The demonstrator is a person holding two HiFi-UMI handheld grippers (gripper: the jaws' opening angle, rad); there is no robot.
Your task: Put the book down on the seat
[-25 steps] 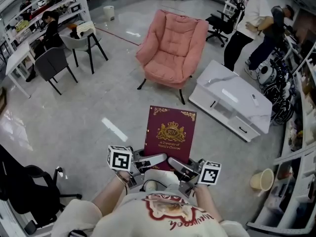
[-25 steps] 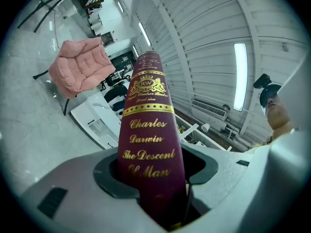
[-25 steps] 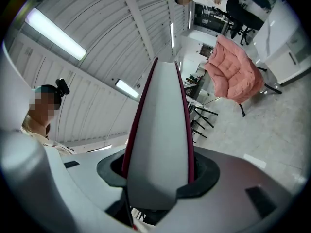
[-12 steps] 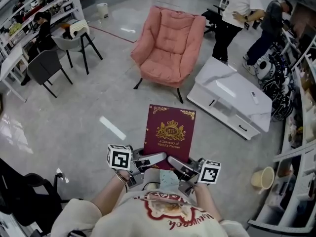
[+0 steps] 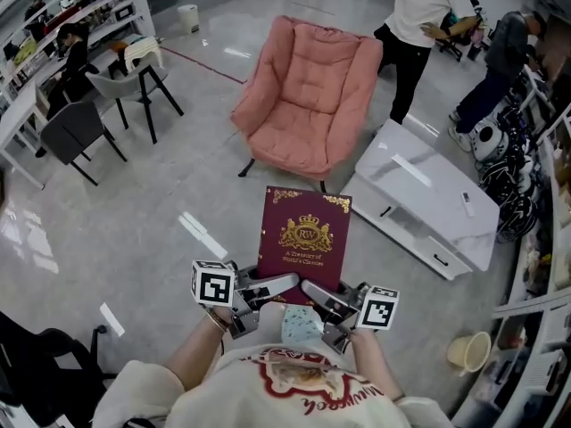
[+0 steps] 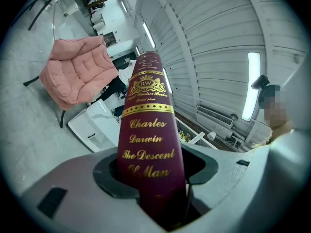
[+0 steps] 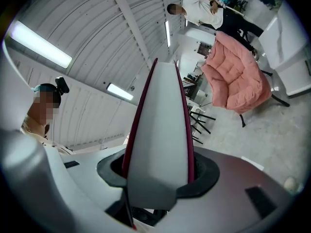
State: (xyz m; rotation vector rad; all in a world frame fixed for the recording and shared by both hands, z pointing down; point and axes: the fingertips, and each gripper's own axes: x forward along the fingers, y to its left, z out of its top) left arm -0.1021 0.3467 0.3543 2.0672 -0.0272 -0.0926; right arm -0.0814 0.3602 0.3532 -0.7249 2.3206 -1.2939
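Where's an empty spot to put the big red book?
The pink armchair's seat is bare between its padded arms. The floor left of the book is open too. The right is crowded: white cabinet, shelf rack.

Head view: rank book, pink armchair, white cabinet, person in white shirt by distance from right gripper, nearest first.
1. book: clamped in the right gripper, straight ahead.
2. white cabinet: on the floor, ahead to the right.
3. pink armchair: ahead, slightly left.
4. person in white shirt: beyond the armchair, to the right.
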